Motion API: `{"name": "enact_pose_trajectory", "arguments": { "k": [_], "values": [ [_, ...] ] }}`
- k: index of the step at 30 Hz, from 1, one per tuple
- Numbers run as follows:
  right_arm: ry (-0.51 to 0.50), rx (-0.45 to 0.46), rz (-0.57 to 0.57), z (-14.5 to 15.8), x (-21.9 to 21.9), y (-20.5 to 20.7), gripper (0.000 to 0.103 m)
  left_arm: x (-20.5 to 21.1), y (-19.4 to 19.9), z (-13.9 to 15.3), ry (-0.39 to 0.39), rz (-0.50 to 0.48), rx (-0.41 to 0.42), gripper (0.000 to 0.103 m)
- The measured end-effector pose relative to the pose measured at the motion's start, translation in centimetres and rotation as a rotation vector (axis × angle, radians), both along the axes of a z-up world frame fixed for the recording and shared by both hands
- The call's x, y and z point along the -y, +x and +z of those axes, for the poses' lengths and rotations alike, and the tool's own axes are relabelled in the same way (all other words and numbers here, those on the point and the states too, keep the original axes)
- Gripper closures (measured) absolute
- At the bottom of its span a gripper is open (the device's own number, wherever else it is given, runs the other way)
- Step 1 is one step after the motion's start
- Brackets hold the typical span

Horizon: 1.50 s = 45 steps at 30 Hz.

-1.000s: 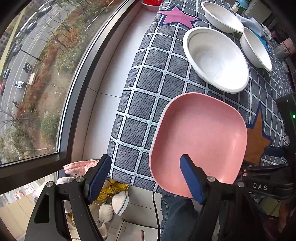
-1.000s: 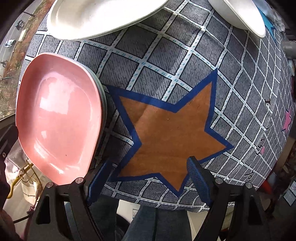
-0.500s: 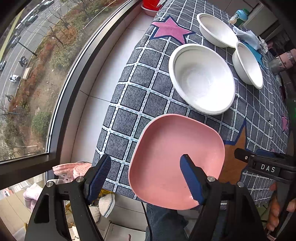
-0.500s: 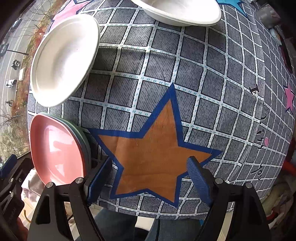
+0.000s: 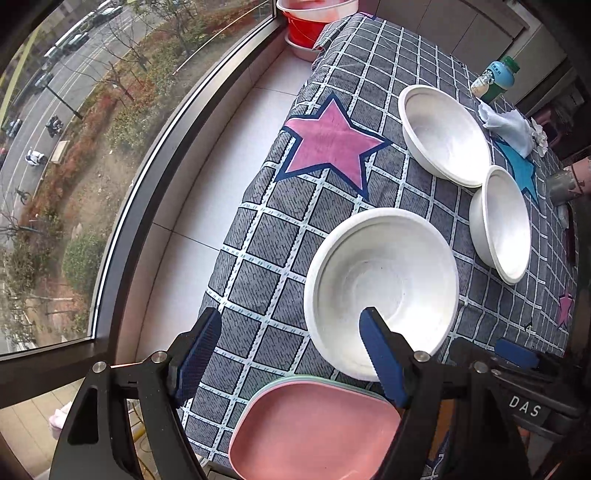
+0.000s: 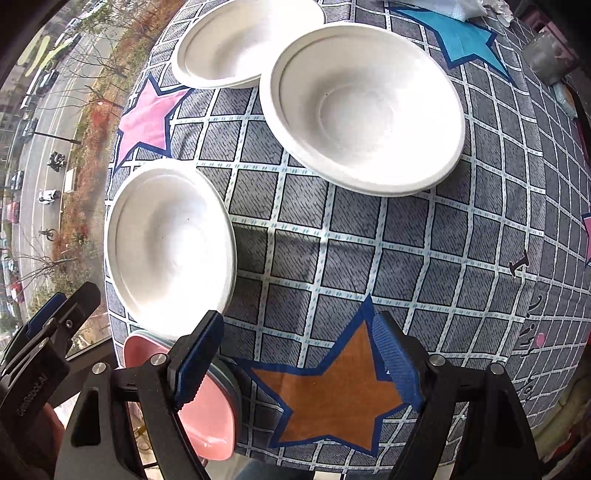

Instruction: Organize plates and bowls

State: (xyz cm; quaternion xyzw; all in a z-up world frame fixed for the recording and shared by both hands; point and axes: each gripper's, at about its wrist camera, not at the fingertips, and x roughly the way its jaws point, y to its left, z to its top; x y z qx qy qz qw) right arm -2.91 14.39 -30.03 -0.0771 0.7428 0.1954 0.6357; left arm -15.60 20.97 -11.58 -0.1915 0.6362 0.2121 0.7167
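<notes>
The left gripper (image 5: 290, 354) points down over the near corner of the table; its blue-padded jaws stand apart with nothing between them. Directly below and slightly toward the holder lies a pink plate (image 5: 317, 432) at the table's near edge, resting on top of a pale green plate (image 5: 284, 380) whose rim alone shows; neither plate touches the pads. Just beyond the right-hand finger (image 5: 380, 354) sits the nearest white bowl (image 5: 380, 284), upright on the grey checked tablecloth (image 5: 280, 243); the finger overlaps it in the picture, but contact cannot be confirmed. Farther out and to the right stand two more white bowls, the second bowl (image 5: 504, 229) and the far bowl (image 5: 445, 133), close together; whether their rims touch cannot be told. A pink star patch (image 5: 332, 144) lies on the cloth ahead and left of them; a green-capped bottle (image 5: 495, 79) and a crumpled white cloth (image 5: 509, 127) are at the far edge; a red bucket (image 5: 314, 20) stands beyond the table by the window (image 5: 92, 129).

The right gripper (image 6: 295, 363) also points downward with jaws apart and empty; an orange star patch (image 6: 332, 391) lies beneath and between its fingers. In this view the pink plate (image 6: 207, 413) sits just beside and partly behind the left-hand finger (image 6: 199, 362); the nearest white bowl (image 6: 170, 243) is just beyond it; the other two bowls are farther ahead. The left gripper's body is visible at the lower left edge.
</notes>
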Motion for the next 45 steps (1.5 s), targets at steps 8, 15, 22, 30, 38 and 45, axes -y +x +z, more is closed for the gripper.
{"name": "enact_pose_trajectory", "arguments": {
  "k": [8,15,22,30,38,45],
  "values": [
    [0.004,-0.027,0.008,-1.1,-2.6,0.7,0.019,-0.7,3.0,-3.9,0.023,-0.017,-0.082,0.023],
    [0.012,-0.058,-0.002,-2.8,-5.0,-0.9,0.022,-0.6,3.7,-6.6,-0.041,-0.038,-0.139,0.066],
    [0.086,-0.12,-0.006,-3.5,-5.2,-3.4,0.083,1.9,4.8,-6.3,-0.042,-0.113,-0.125,0.078],
    [0.062,-0.134,-0.016,-3.8,-1.2,-4.5,0.085,7.3,5.0,-6.6,-0.042,-0.216,-0.166,0.078],
    [0.028,-0.138,-0.067,-4.1,5.3,-6.0,0.084,14.6,5.1,-7.0,-0.053,-0.338,-0.2,0.078],
    [-0.009,-0.142,-0.113,-4.4,11.0,-8.4,0.084,21.3,4.4,-7.5,-0.07,-0.449,-0.23,0.077]
  ]
}}
